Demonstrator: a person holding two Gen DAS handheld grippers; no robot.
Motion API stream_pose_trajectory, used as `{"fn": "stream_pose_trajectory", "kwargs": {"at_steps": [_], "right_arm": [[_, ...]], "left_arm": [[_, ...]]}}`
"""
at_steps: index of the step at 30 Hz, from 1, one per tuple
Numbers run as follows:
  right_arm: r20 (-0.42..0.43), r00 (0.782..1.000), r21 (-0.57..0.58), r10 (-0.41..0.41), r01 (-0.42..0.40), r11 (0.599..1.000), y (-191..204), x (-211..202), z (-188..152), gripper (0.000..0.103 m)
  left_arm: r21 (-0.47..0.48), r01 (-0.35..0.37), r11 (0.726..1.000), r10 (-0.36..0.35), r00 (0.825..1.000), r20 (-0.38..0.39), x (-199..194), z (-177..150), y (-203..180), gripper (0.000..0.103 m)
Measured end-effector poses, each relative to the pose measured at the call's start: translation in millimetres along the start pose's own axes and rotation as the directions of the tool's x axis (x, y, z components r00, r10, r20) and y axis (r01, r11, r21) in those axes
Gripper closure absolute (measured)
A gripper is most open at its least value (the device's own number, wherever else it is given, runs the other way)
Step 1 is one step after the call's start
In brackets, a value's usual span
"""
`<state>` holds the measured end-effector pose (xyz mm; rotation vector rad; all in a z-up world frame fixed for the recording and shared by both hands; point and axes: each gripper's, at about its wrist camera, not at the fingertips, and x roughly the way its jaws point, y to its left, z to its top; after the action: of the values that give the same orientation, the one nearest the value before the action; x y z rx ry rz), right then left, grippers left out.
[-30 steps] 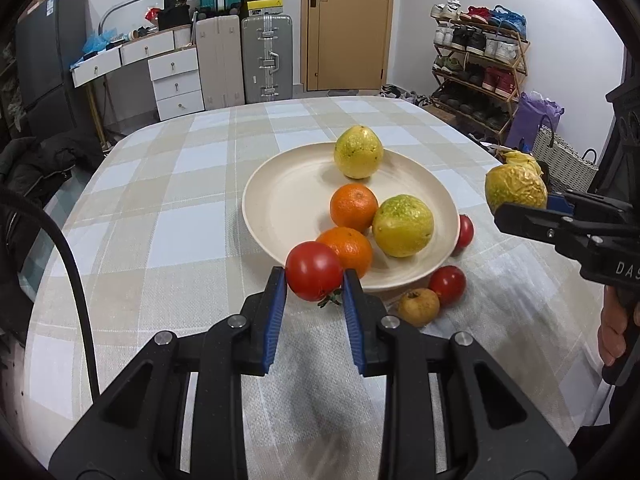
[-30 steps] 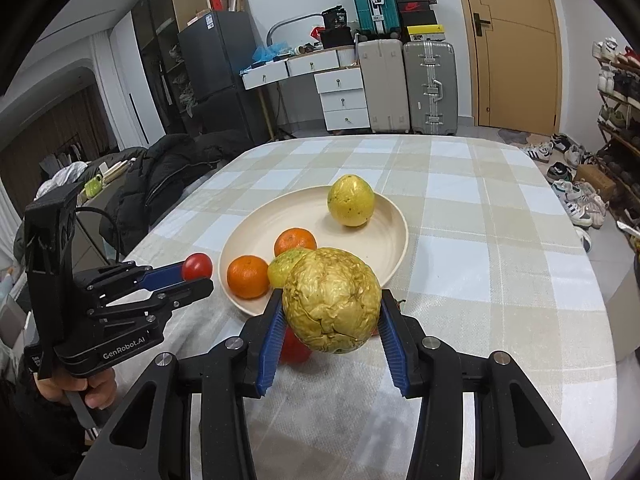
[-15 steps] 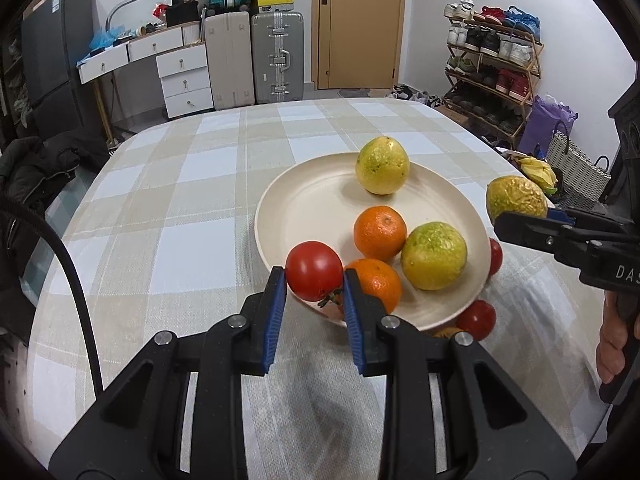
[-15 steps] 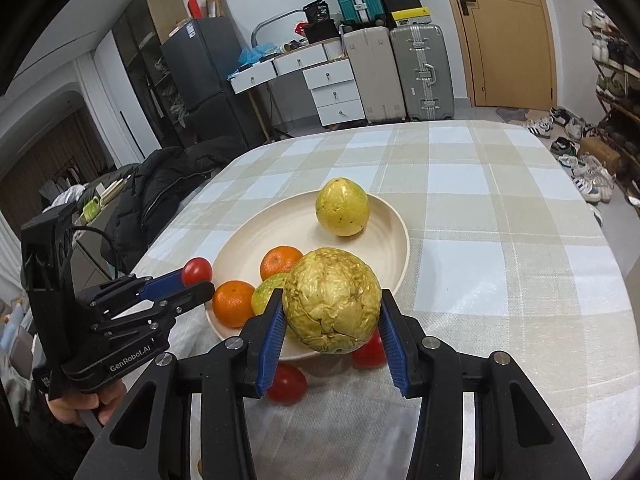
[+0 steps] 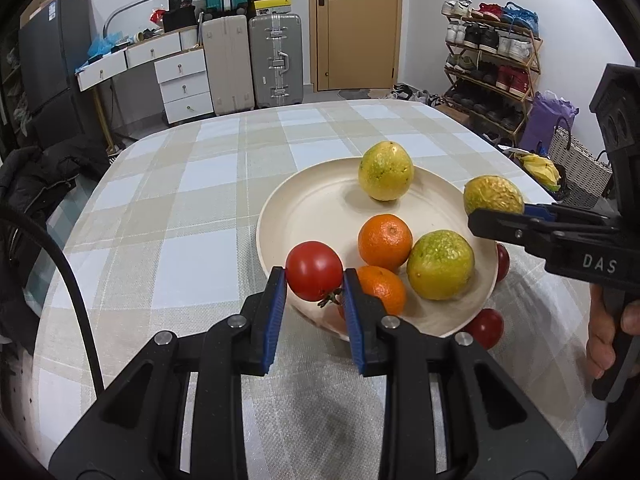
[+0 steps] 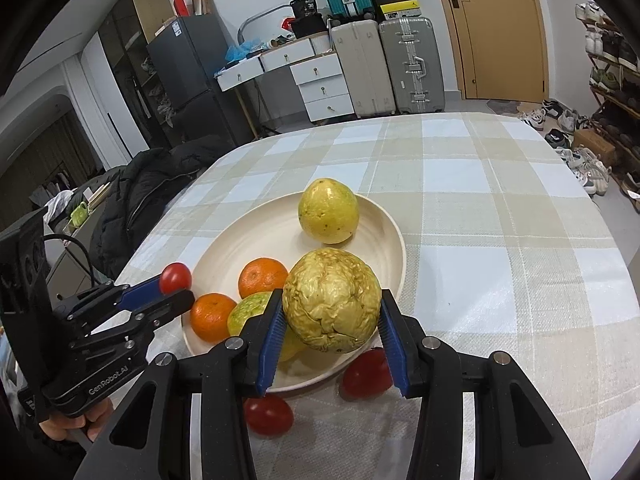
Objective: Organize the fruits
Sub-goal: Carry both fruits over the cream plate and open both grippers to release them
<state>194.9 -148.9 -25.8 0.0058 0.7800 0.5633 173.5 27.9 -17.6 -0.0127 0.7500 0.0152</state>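
A checked cloth covers the counter (image 5: 168,216), with suitcases (image 5: 252,64), white drawers (image 5: 184,84) and a shoe rack (image 5: 492,64) behind. On it a cream plate (image 5: 316,216) holds two oranges and two yellow-green fruits, with loose tomatoes (image 6: 268,414) at its near rim. The left gripper (image 5: 314,280) is clamped on a red tomato (image 5: 314,270) over the plate's edge; the right gripper (image 6: 332,312) is clamped on a wrinkled yellow fruit (image 6: 332,300) above it.

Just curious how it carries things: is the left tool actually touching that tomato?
Touching. In the left wrist view both blue pads of the left tool press against the sides of the tomato, holding it above the plate rim.
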Motion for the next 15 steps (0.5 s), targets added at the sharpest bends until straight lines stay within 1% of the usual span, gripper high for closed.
{"fn": "stream_pose_trajectory", "kwargs": {"at_steps": [12, 15], "right_arm": [[-0.015, 1.0, -0.001, -0.006, 0.006, 1.0, -3.4, 7.3, 0.5, 0.057], [-0.015, 1.0, -0.001, -0.007, 0.007, 1.0, -3.4, 8.0, 1.0, 0.057]], "left_arm": [[-0.036, 0.004, 0.999, -0.004, 1.0, -0.006, 3.9, 6.3, 9.0, 0.077], [-0.02, 0.008, 1.0, -0.008, 1.0, -0.022, 8.1, 5.8, 3.9, 0.077]]}}
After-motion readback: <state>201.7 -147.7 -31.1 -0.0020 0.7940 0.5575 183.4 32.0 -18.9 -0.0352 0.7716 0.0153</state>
